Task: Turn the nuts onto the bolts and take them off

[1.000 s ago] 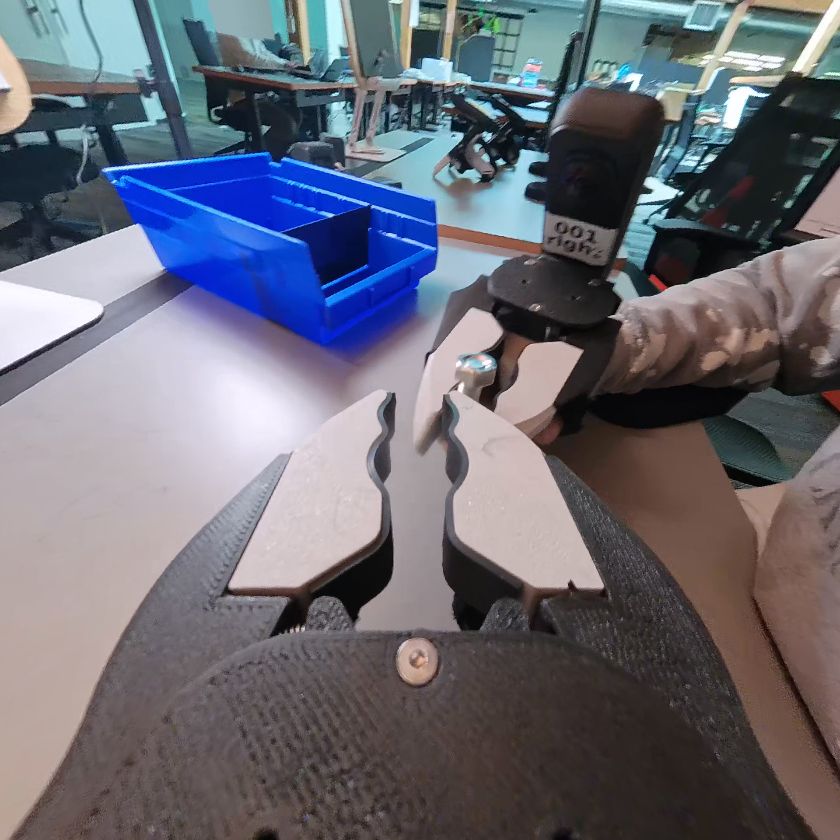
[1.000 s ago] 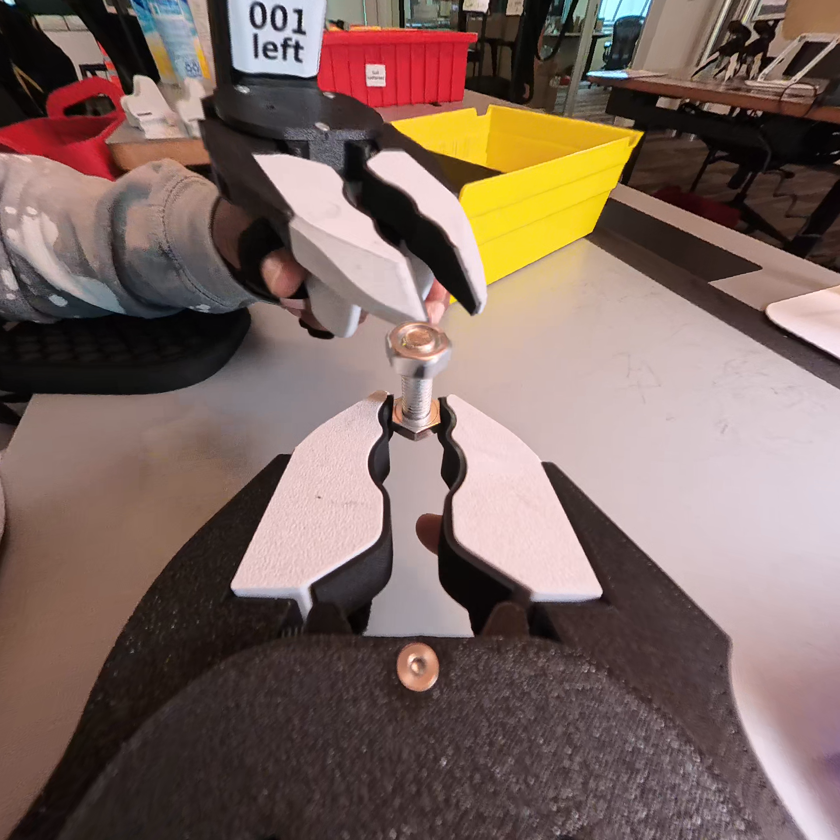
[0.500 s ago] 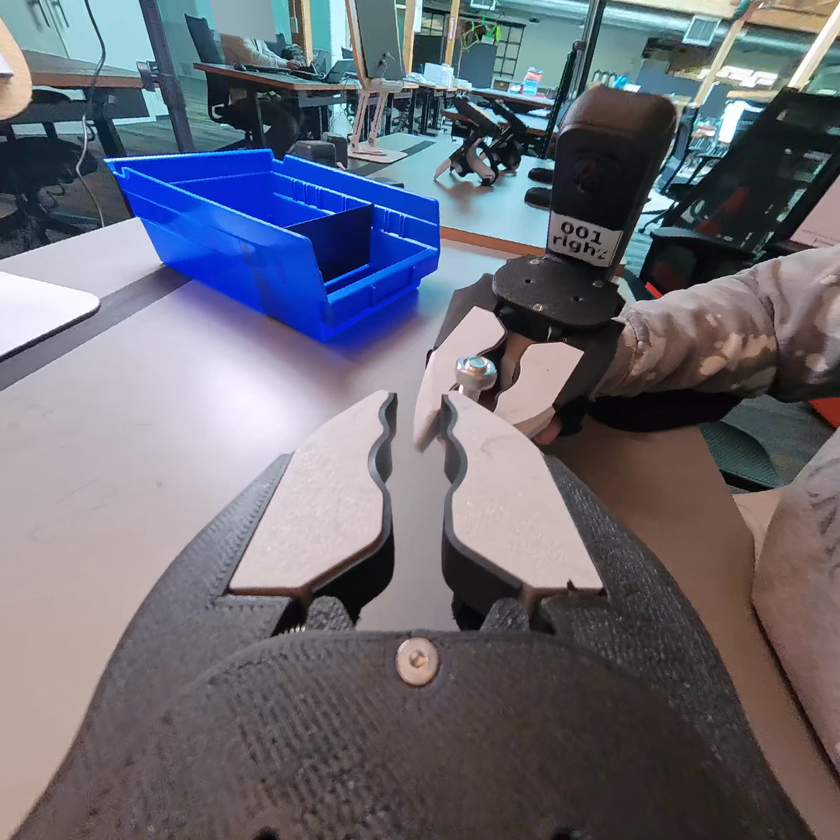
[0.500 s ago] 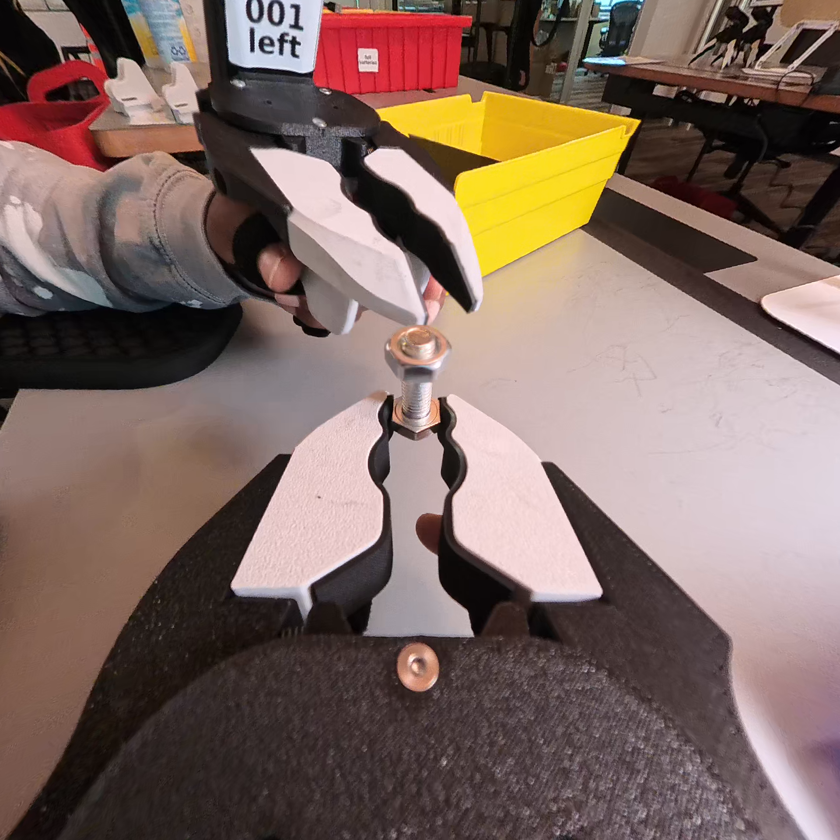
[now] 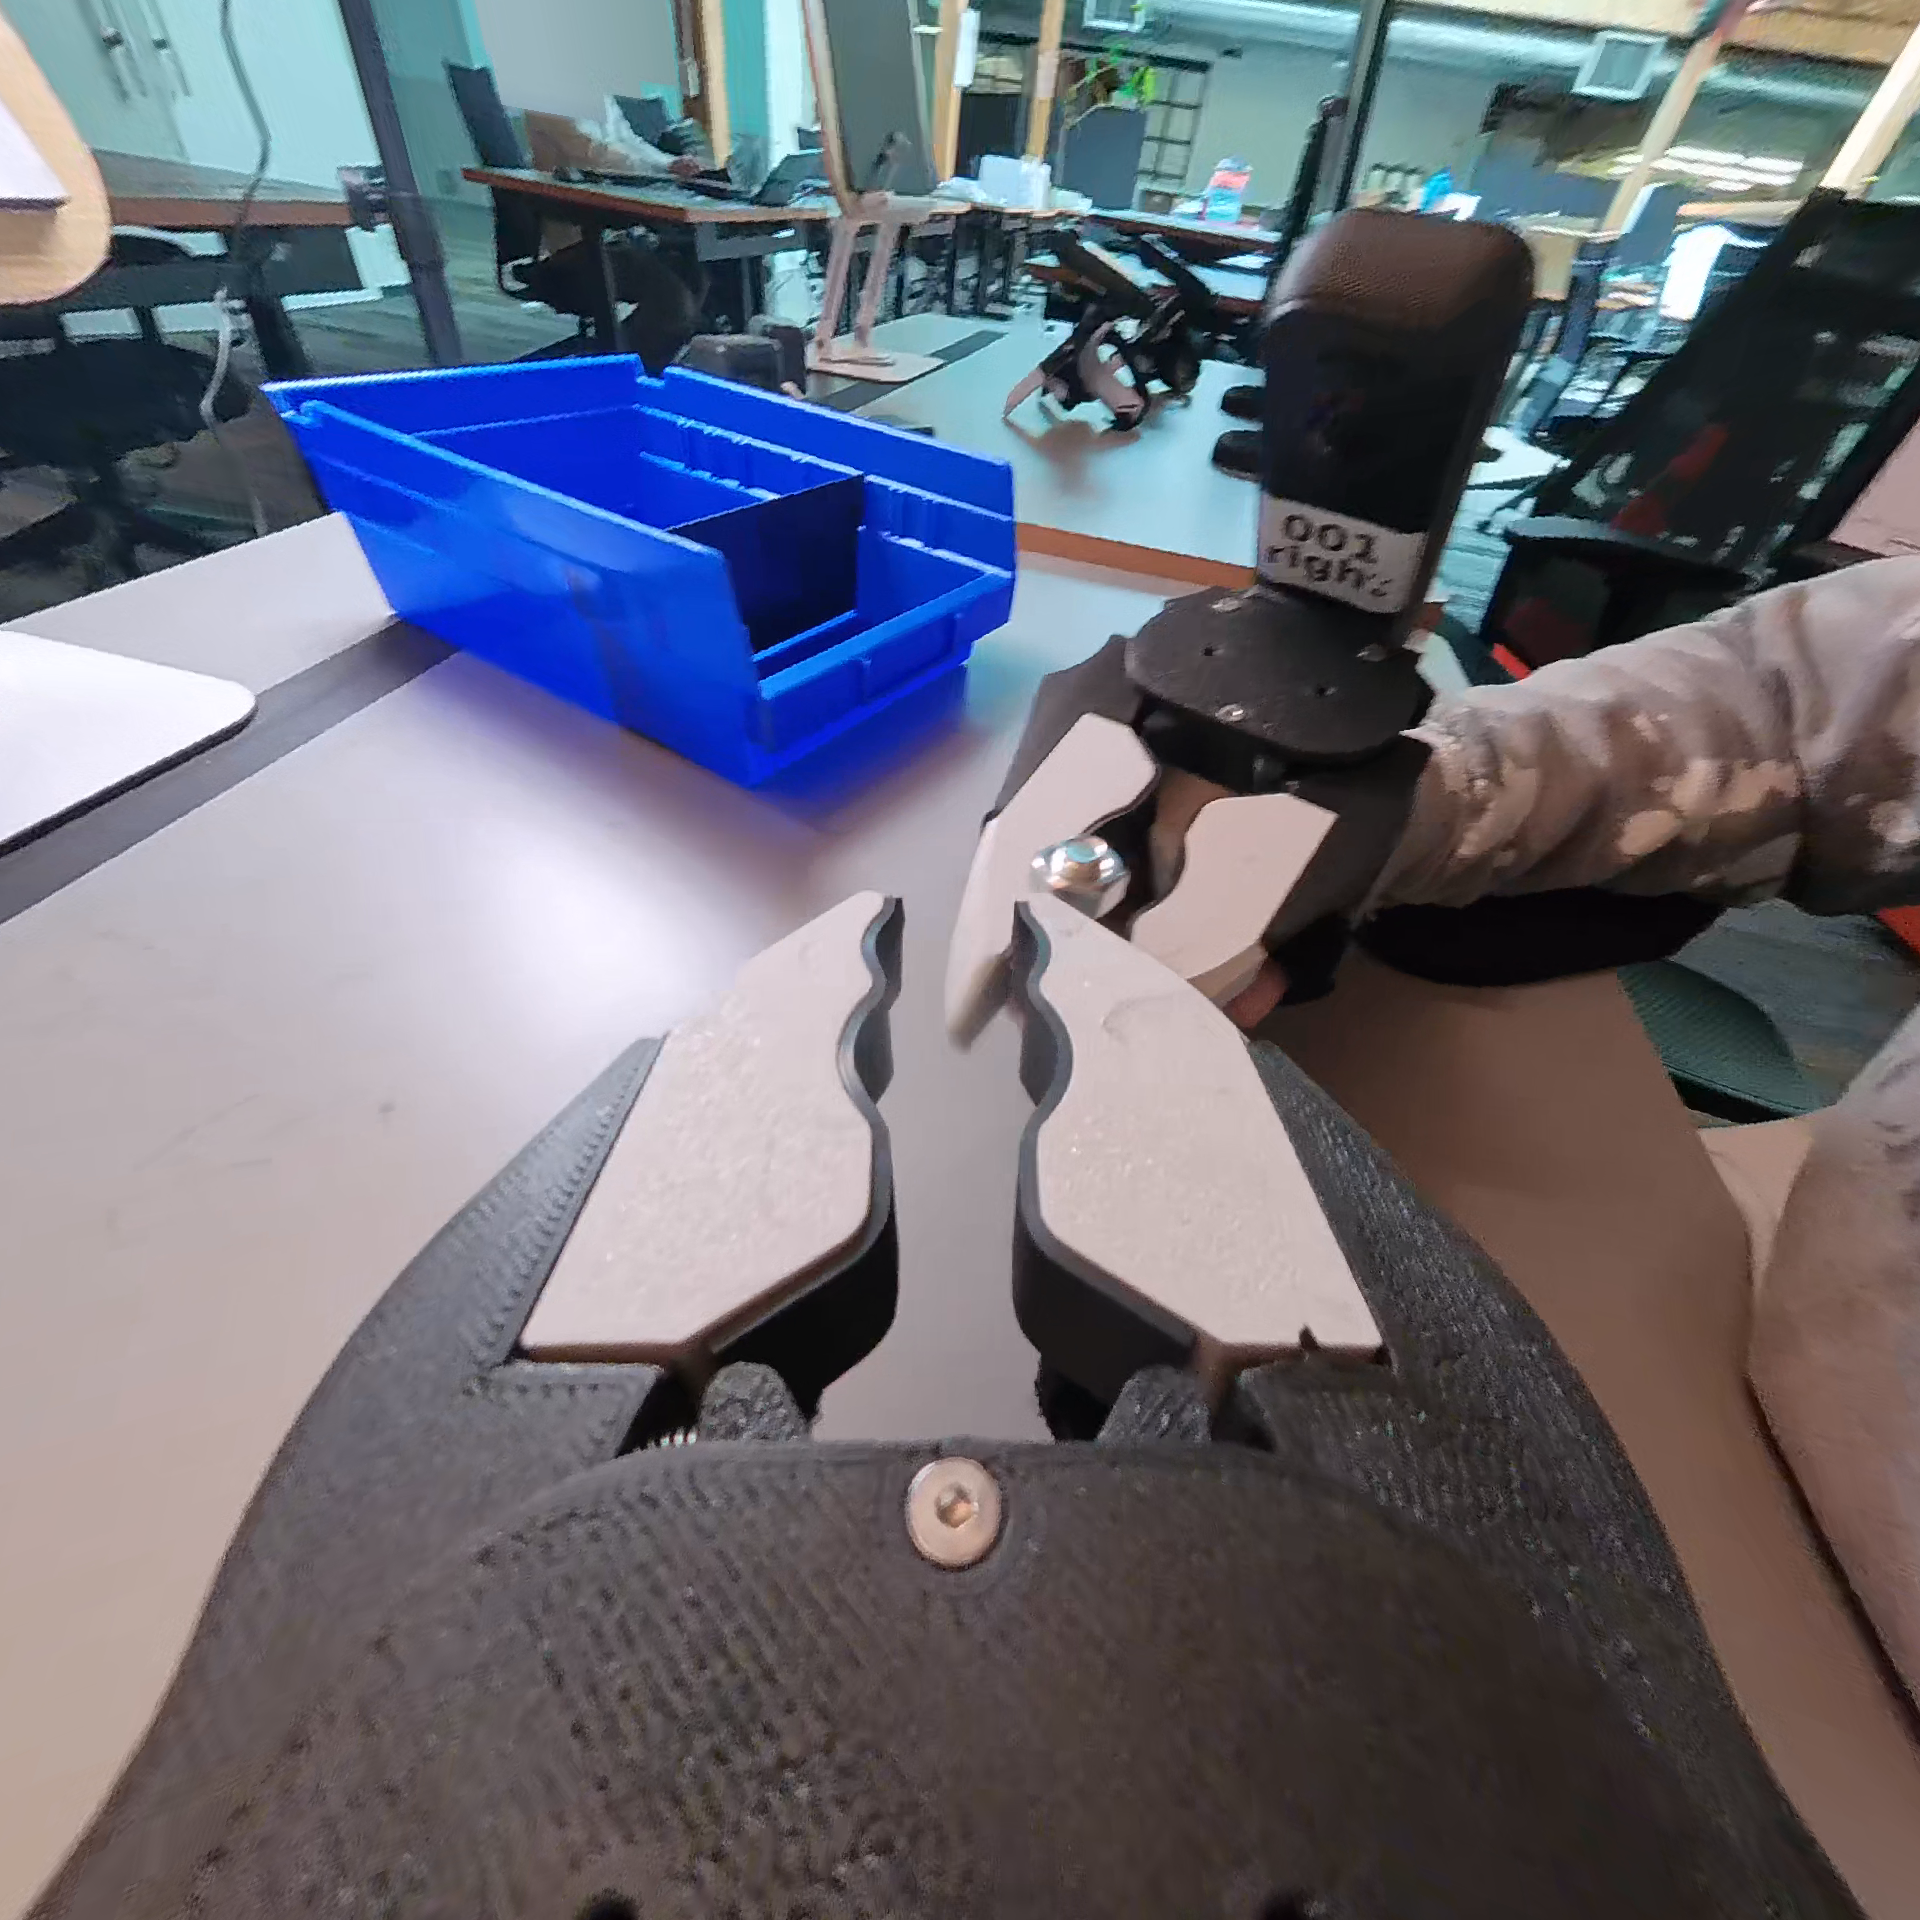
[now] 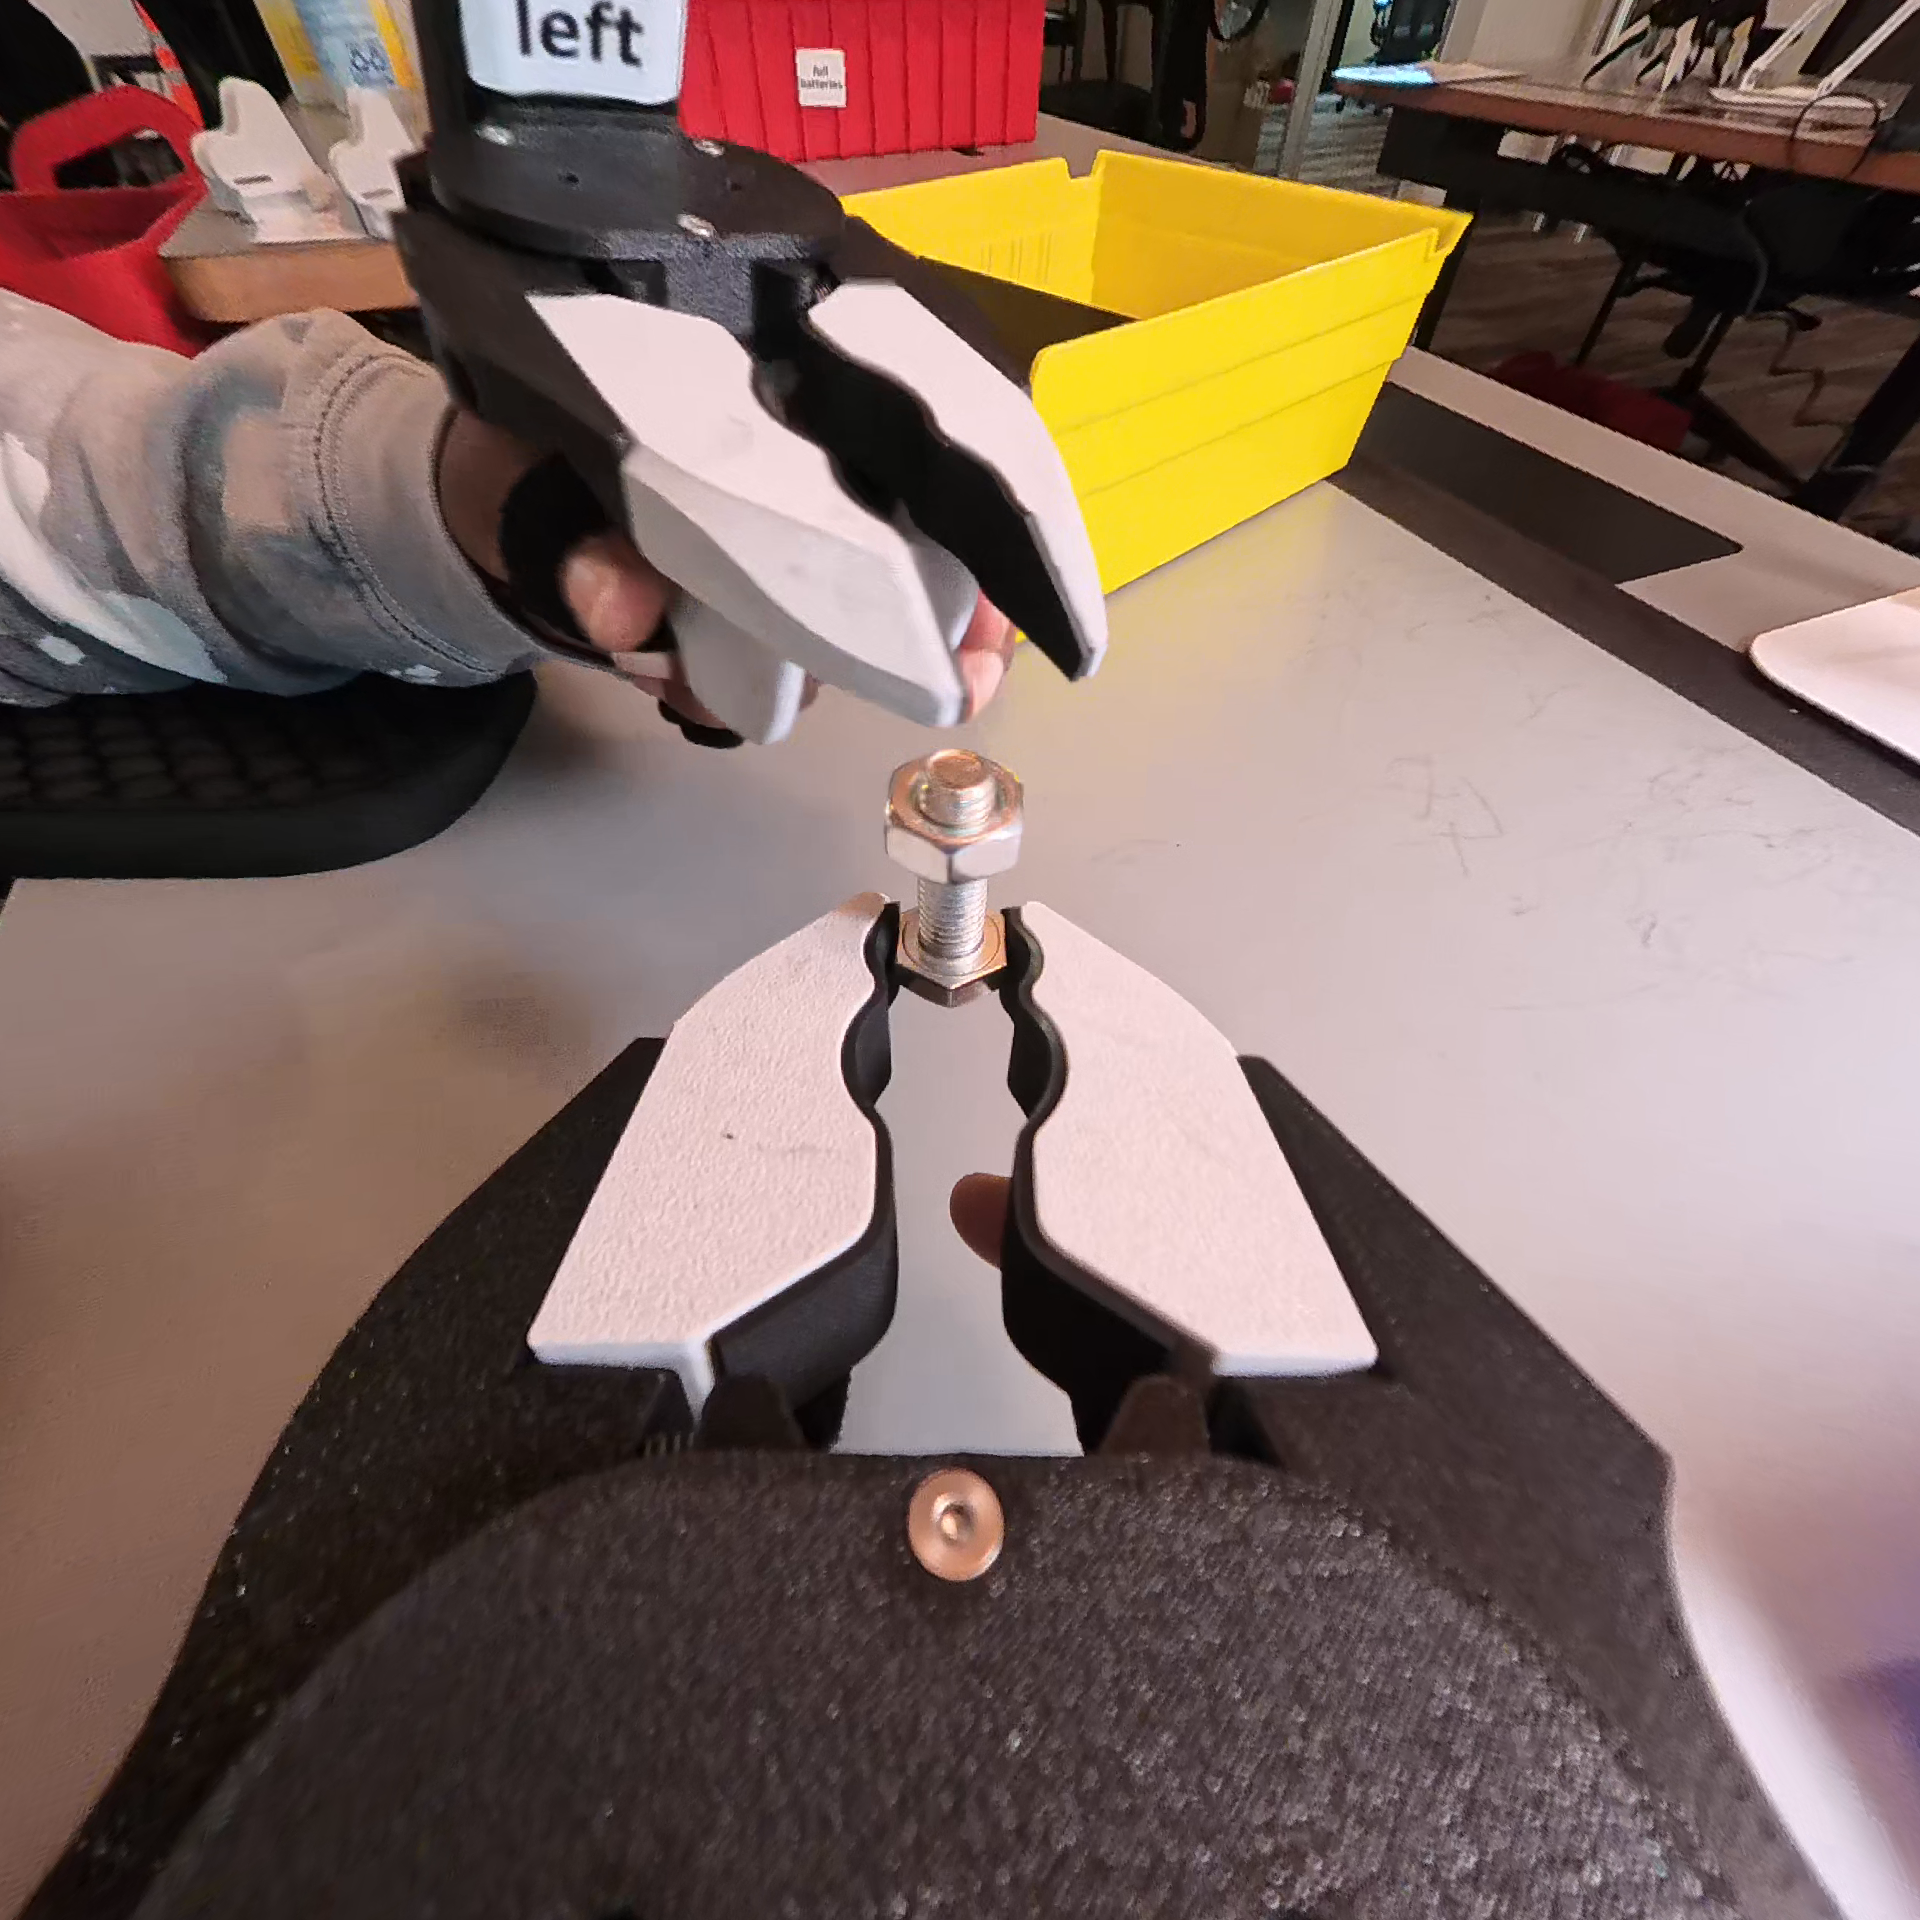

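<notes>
Left wrist view: your left gripper (image 5: 954,914) has its grey fingers (image 5: 727,1143) spread a little, nothing between them, over the grey bench (image 5: 312,987). Just beyond their tips sits your right gripper (image 5: 1049,925), pointing back toward the camera. A shiny hex nut (image 5: 1081,864) shows at its tips, end-on. A blue plastic bin (image 5: 665,540) stands well apart, far left.

Right wrist view: your right gripper (image 6: 951,920) pinches the silver threaded steel bolt (image 6: 951,920) by its hex head, at the very tips. Long axis runs straight forward, in line with the fingers, threaded end away from the camera. The nut (image 6: 954,821) sits at that far end, thread tip just showing. Your left gripper (image 6: 1013,675) hovers just beyond, apart from the nut, fingers parted. A yellow plastic bin (image 6: 1247,343) stands behind.
</notes>
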`<state>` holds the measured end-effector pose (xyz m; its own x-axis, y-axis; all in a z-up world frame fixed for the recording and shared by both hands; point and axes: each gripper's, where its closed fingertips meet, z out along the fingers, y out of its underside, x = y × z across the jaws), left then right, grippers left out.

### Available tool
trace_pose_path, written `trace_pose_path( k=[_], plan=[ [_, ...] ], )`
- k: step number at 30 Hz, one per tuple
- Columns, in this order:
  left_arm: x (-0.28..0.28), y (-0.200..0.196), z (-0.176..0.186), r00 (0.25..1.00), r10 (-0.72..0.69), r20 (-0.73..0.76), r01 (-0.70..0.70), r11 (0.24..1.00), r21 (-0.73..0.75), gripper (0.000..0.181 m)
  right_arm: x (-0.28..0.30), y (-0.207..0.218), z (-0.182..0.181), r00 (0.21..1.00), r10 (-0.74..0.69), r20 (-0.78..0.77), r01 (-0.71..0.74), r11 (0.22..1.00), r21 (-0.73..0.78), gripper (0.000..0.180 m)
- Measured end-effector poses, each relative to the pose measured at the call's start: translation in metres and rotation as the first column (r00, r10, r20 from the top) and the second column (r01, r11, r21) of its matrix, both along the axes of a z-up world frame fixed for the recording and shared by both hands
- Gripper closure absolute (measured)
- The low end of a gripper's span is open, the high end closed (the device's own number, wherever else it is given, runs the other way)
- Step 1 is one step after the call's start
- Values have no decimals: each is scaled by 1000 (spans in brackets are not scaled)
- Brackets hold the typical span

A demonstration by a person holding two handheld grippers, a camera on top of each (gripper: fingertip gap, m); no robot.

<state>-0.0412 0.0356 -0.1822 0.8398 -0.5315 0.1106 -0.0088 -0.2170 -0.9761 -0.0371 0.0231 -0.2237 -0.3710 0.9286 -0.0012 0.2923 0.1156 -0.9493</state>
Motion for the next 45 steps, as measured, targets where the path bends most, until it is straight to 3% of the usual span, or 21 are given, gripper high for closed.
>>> trace_pose_path(
  k=[4, 9, 12, 17, 23, 30, 33, 34, 36, 42, 45],
  plan=[
    [20, -4, -1, 997, -71, -12, 71, 997, 5, 153, 0, -1, -1, 1000, 1, 3, -1, 1000, 6, 161],
    [-4, 5, -7, 998, 43, -45, -44, 999, -25, 166, 0, 2, 4, 1000, -4, -17, 4, 1000, -13, 161],
    [-3, 1, -1, 1000, 12, 20, -11, 1000, -19, 161, 0, 1, 2, 1000, -6, -7, 6, 1000, 0, 161],
    [20, -3, -3, 997, -74, 5, 74, 997, -21, 151, 0, -1, 0, 1000, 0, -1, 0, 1000, 6, 161],
    [-4, 5, -11, 999, 36, -28, -37, 998, -58, 164, 0, 3, 5, 1000, -8, -18, 8, 1000, -8, 161],
    [21, -3, -3, 997, -74, 11, 75, 997, -26, 151, -1, 0, 0, 1000, -4, -3, 4, 1000, 11, 161],
    [15, 0, -8, 999, -42, -17, 41, 998, -48, 154, 0, 2, 1, 1000, -11, -8, 11, 1000, 8, 161],
    [7, 3, -10, 1000, 10, -26, -12, 998, -64, 166, 0, 3, 3, 1000, -6, -14, 6, 1000, -4, 161],
    [-4, 5, -14, 997, 48, -61, -52, 997, -65, 165, 0, 4, 5, 1000, -11, -20, 11, 1000, -8, 161],
    [20, -4, -2, 998, -69, 5, 69, 997, -24, 151, -1, 3, 1, 1000, -14, -3, 14, 1000, 5, 161],
    [17, 0, -6, 999, -38, -18, 38, 999, -38, 155, -1, 2, 2, 1000, -14, -9, 14, 1000, 5, 161]
  ],
)
